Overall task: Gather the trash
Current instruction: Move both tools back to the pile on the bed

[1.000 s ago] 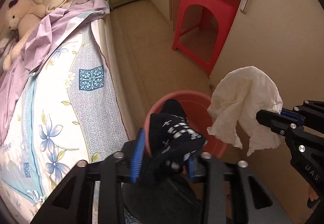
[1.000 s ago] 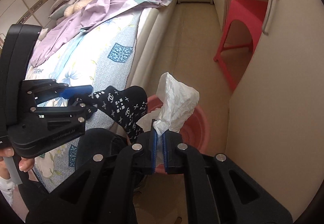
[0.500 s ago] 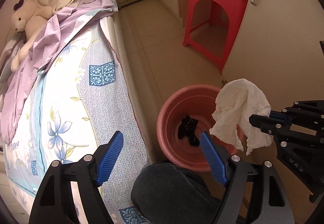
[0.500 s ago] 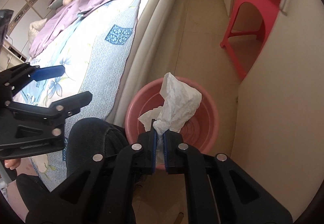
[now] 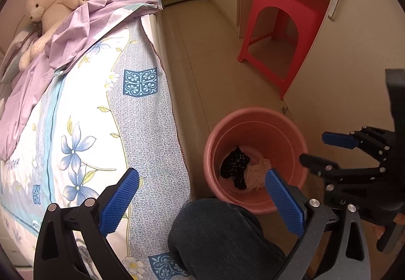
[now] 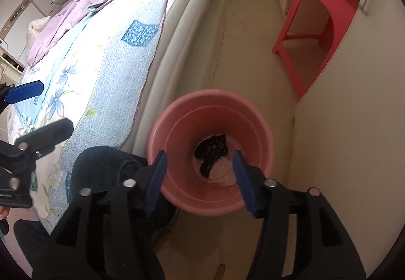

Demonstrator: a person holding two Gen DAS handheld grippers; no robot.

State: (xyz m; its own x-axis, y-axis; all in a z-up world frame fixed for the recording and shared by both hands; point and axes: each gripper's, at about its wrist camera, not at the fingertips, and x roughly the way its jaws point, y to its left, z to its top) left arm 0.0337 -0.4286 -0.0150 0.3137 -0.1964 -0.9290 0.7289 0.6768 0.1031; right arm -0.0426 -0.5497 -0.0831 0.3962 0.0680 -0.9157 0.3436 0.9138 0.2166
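The left gripper (image 5: pixel 202 201) and the right gripper (image 6: pixel 200 178) are both spread wide with nothing held, positioned above a pink bucket (image 6: pixel 265 133) on the floor. Inside the bucket, a black patterned sock (image 6: pixel 211 151) and a crumpled white tissue (image 6: pixel 222 173) are seen lying touching each other. The bucket is placed between a bed (image 5: pixel 83 108) and a cupboard (image 5: pixel 354 72), with a red stool (image 5: pixel 291 1) farther off.

1 pink bucket (image 5: pixel 255 115), 1 black sock (image 5: pixel 234 165), 1 tissue wad (image 5: pixel 257 173), 1 red stool (image 5: pixel 288 14), 2 tools
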